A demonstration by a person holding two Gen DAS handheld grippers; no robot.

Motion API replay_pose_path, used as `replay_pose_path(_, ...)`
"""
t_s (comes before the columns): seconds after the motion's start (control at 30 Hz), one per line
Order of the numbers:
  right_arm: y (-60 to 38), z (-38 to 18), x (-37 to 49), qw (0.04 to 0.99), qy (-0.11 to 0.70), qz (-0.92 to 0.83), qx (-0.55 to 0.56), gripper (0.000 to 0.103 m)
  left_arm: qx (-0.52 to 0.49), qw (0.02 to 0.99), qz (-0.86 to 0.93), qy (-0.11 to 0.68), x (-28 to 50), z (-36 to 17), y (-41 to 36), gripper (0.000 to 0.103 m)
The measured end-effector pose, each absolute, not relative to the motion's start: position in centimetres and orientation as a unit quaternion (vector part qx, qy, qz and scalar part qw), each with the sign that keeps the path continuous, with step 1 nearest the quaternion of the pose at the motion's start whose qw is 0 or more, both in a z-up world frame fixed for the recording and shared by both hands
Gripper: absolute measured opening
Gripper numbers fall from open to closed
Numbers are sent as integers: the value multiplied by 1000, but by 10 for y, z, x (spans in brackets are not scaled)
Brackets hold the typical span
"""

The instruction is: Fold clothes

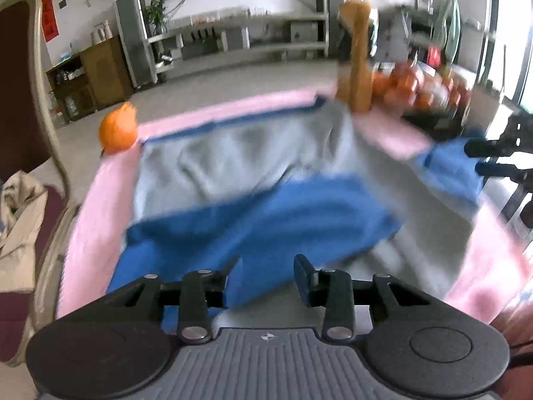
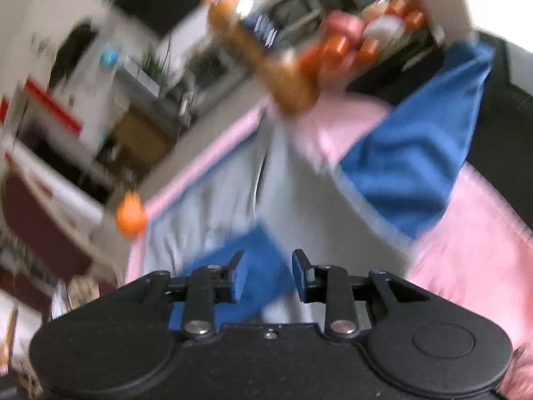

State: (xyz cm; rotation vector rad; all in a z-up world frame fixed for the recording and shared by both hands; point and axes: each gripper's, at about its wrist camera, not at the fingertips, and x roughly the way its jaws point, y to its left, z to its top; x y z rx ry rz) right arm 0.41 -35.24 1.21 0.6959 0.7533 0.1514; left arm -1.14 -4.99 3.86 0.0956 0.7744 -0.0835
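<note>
A grey and blue garment (image 1: 233, 166) lies spread on a pink cloth (image 1: 96, 206) over the table. One blue sleeve (image 1: 253, 220) is folded across its near part. My left gripper (image 1: 266, 266) hovers open just above that sleeve. At the far right the other blue sleeve (image 1: 453, 163) stretches out, with the right gripper's fingers (image 1: 489, 158) beside it. In the blurred right wrist view my right gripper (image 2: 268, 266) is open above a blue part (image 2: 256, 260) of the garment (image 2: 283, 180), and the outstretched sleeve (image 2: 416, 146) runs up to the right.
An orange (image 1: 118, 130) rests at the far left corner. A tall amber bottle (image 1: 356, 56) and a pile of fruit (image 1: 416, 86) stand at the far right. A dark red chair (image 1: 20, 100) with a beige garment (image 1: 20, 213) is on the left.
</note>
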Motion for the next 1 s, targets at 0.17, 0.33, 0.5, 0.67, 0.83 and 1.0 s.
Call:
replay_pose_path(0.17, -420, 34, 23, 880, 270, 27, 390, 36, 24, 937, -79, 340, 16, 74, -100, 39)
replay_pose_path(0.33, -491, 6, 62, 880, 225, -63, 414, 38, 58, 931, -110, 344, 47, 60, -157, 40)
replay_pose_path(0.5, -538, -26, 107, 870, 247, -141, 402, 37, 58, 908, -154, 386, 78, 21, -203, 39)
replay_pose_path(0.67, -572, -56, 149, 861, 275, -194, 380, 37, 39, 890, -170, 421, 106, -12, -223, 39)
replay_pose_path(0.83, -606, -85, 191, 849, 303, -246, 357, 37, 10, 883, -179, 435, 130, -30, -228, 39)
replay_pose_path(1.0, -615, -102, 211, 856, 315, -248, 327, 37, 4, 883, -189, 429, 135, -33, -229, 39)
